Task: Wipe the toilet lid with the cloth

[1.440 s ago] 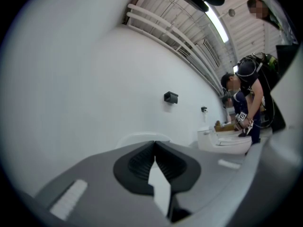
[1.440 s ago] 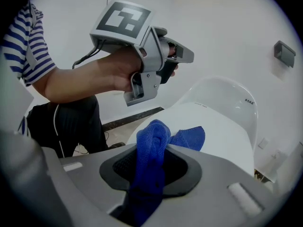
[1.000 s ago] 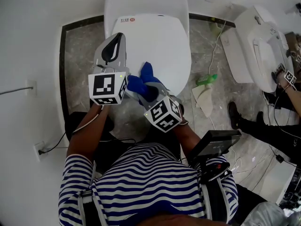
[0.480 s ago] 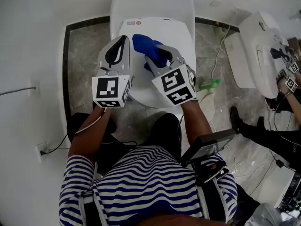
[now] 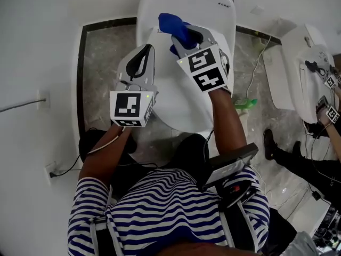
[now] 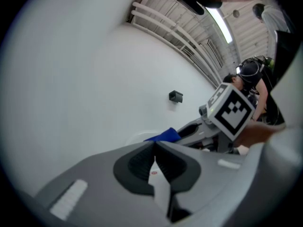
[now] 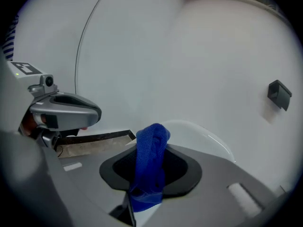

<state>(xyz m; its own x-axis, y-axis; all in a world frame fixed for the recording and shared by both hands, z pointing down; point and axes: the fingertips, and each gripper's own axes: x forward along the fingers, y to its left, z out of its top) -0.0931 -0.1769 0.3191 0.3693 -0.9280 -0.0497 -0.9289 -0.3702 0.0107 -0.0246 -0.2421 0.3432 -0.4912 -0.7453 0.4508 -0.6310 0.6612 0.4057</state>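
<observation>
The white toilet lid lies closed below me. At the lid's far end, near the tank, my right gripper is shut on the blue cloth. The right gripper view shows that cloth bunched between the jaws and sticking up past them. My left gripper hovers over the lid's left side with its jaws closed together and nothing in them. In the left gripper view the cloth shows just beyond the left gripper. The left gripper also appears in the right gripper view.
A second white toilet stands at the right, with another person beside it. A green spray bottle lies on the marble floor right of the lid. A wall socket and cables sit at the left. A black device hangs at my waist.
My right gripper has carried the blue cloth from the lid's near edge up to its far end by the tank. The left gripper has barely moved.
</observation>
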